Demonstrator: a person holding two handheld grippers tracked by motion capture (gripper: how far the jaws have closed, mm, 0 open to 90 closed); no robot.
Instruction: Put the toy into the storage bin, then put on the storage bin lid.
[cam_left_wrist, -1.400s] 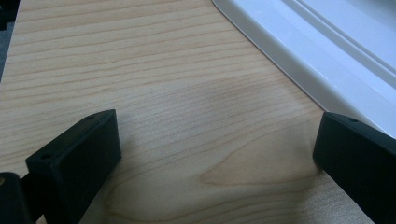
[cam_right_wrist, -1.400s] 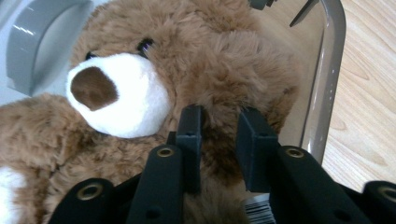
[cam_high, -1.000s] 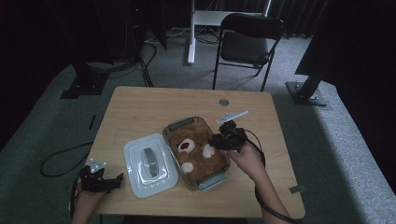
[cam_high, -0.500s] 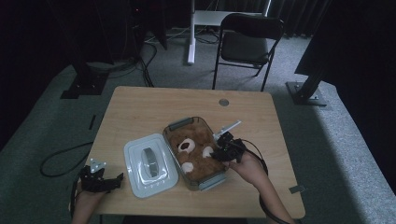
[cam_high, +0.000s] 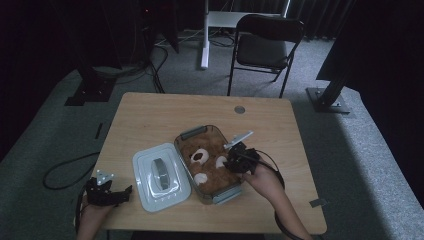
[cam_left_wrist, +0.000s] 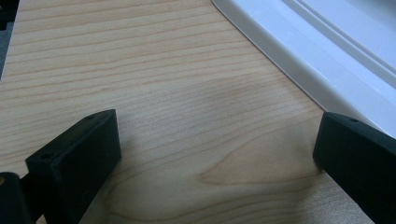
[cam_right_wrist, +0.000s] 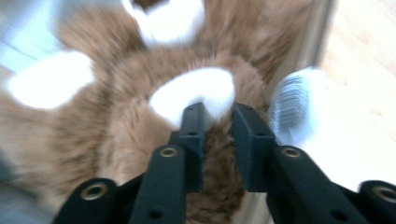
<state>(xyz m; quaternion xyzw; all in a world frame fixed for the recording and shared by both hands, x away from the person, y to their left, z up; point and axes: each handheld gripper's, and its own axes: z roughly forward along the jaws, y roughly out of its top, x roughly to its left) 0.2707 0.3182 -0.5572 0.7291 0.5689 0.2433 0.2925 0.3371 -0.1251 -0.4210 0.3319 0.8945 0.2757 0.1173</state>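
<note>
Dim grey carpet surrounds the wooden table, where a brown teddy bear lies in a clear container beside its white lid. Right gripper is nearly closed, seemingly pinching the bear's fur; left gripper rests wide open and empty near the lid.

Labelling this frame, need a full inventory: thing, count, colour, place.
plush toy: 1, brown with white patches, inside the container
container: 1, clear with grey end clips, table centre
lid: 1, white with grey handle, flat on the table beside the container
table: 1, light wood
folding chair: 1, black, on the carpet beyond the table
left gripper: 1, black, jaws wide apart over the table's near corner
right gripper: 1, black, jaws pinching the plush toy's fur
</note>
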